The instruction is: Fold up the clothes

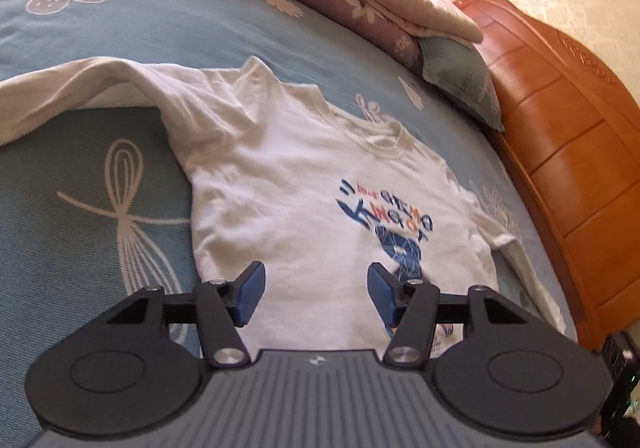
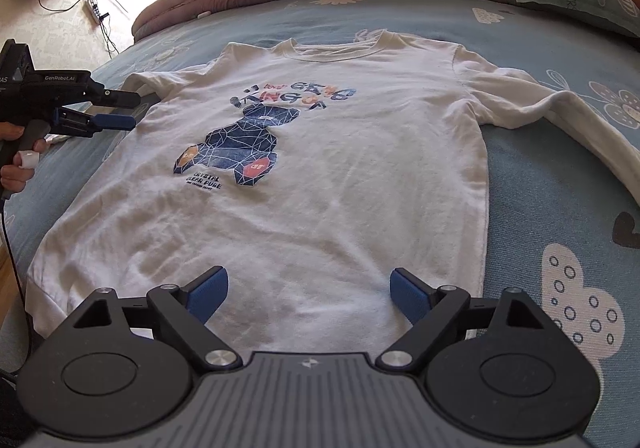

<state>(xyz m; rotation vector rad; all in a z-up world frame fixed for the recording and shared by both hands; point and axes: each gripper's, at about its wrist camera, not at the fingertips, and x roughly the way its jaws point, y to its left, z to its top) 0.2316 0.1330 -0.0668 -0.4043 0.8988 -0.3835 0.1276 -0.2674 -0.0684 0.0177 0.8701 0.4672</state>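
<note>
I had the shirt (image 2: 304, 176) spread flat on the bed (image 2: 560, 176), unfolded; both claws, left (image 1: 316, 294) and right (image 2: 310, 296), gaped empty above its hem.

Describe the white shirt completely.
The shirt is white, long-sleeved and cotton-looking, with a ribbed round collar and a blue geometric bear print under coloured lettering. It lies face up and lightly wrinkled on the blue patterned bedsheet, sleeves spread sideways. Neither gripper holds it.
</note>
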